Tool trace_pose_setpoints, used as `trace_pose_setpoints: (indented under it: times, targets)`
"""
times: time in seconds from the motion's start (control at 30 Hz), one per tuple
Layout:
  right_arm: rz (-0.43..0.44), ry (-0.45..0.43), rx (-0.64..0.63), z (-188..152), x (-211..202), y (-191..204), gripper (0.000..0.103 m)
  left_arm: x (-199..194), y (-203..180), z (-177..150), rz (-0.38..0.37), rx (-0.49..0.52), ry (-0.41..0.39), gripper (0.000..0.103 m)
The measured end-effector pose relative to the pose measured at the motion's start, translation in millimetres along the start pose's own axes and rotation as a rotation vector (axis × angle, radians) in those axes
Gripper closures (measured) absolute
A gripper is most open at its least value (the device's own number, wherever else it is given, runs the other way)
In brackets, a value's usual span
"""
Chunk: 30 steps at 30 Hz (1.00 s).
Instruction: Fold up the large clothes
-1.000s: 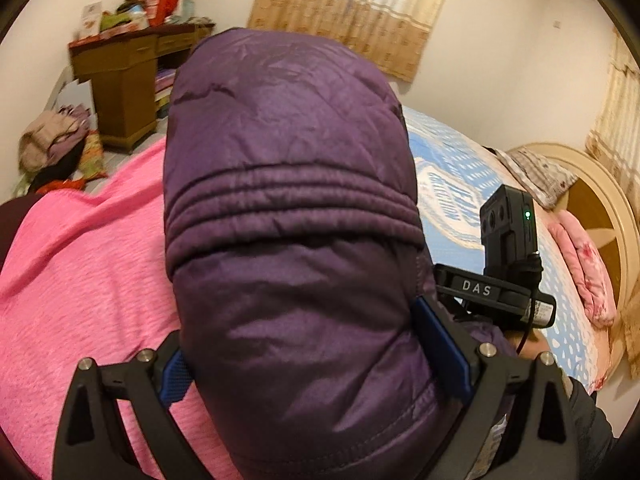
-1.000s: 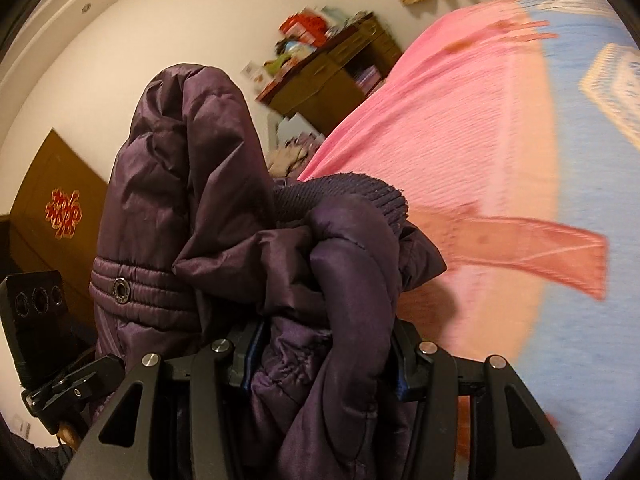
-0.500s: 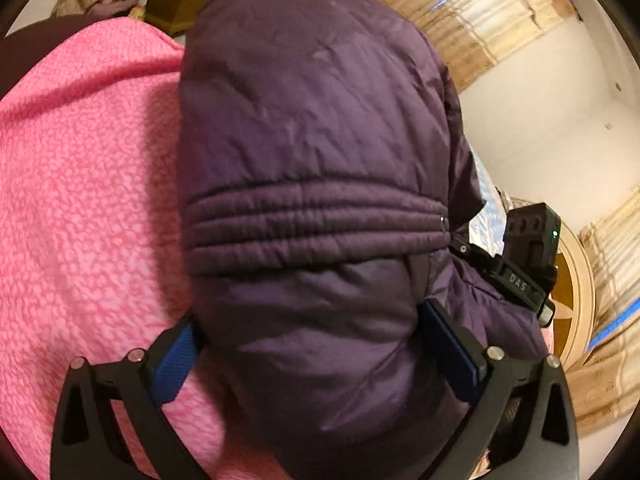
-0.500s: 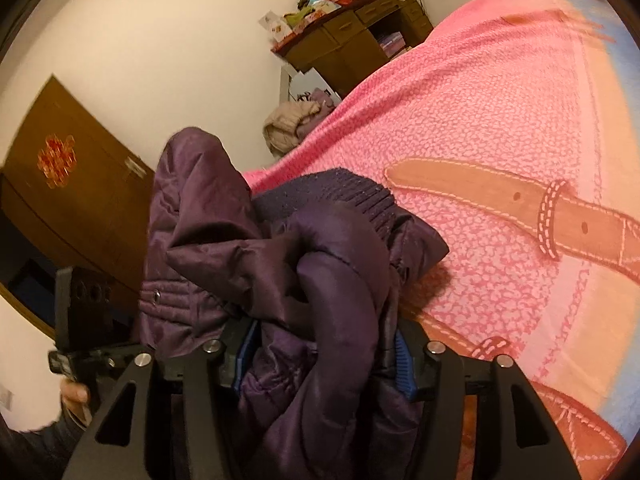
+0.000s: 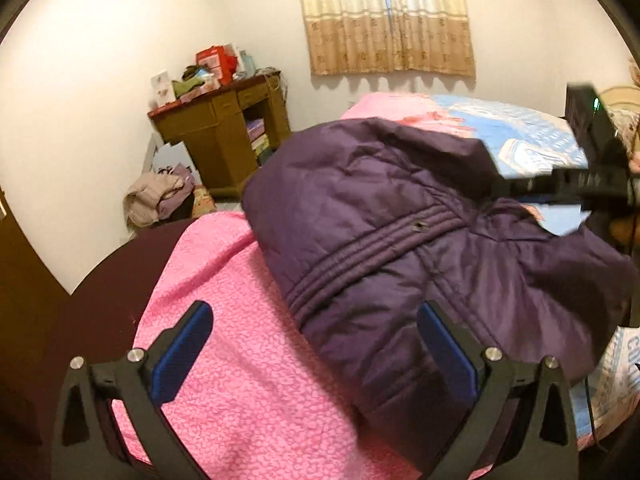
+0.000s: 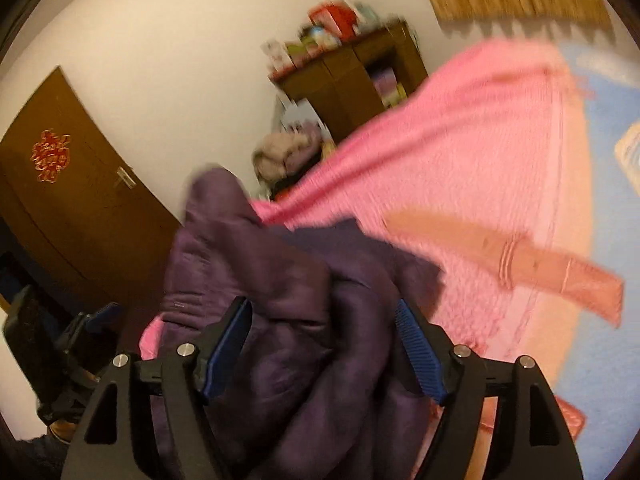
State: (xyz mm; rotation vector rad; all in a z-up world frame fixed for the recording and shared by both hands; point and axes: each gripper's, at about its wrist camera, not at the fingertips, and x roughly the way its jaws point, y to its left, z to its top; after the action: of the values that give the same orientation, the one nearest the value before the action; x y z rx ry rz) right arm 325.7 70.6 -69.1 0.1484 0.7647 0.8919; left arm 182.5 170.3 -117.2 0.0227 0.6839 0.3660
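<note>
Lying on the pink blanket (image 5: 224,380), the purple puffer jacket (image 5: 400,248) is free of the left gripper (image 5: 316,344), fingers wide apart. Right gripper (image 6: 324,344) fingers, just opening, loosely straddle bunched fabric; snagging on withdrawal risks undoing the fold.

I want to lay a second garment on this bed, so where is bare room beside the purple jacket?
Free, in the left wrist view: the pink blanket left of the purple jacket, down to the bed's dark edge, and the blue blanket behind the jacket, toward the curtain. Crowded: the middle and right, where the jacket spreads.
</note>
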Motion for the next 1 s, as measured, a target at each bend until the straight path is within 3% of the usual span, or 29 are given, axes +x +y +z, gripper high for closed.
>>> trace_pose_setpoints:
  times: [0.1,0.2,0.3,0.6,1.0]
  targets:
    - [-0.092,-0.074,-0.056,-1.1,-36.9,20.5,0.028,-5.5,6.3,-1.9,0.011,-0.042,0.003,0.000]
    - [-0.180,-0.145,-0.126,-15.3,-74.8,50.1,0.028,-16.1,49.9,1.2,0.058,-0.063,-0.076,0.000]
    - [-0.203,-0.186,-0.187,-25.1,-92.0,78.8,0.026,-35.0,62.7,1.0,0.078,-0.077,-0.150,0.000]
    - [-0.205,-0.216,-0.242,-50.6,-115.2,112.8,0.025,-59.8,54.6,2.0,0.045,-0.057,-0.202,0.000]
    - [-0.188,-0.218,-0.255,-53.6,-116.3,120.8,0.025,-57.0,49.4,0.6,0.034,-0.023,-0.143,0.000]
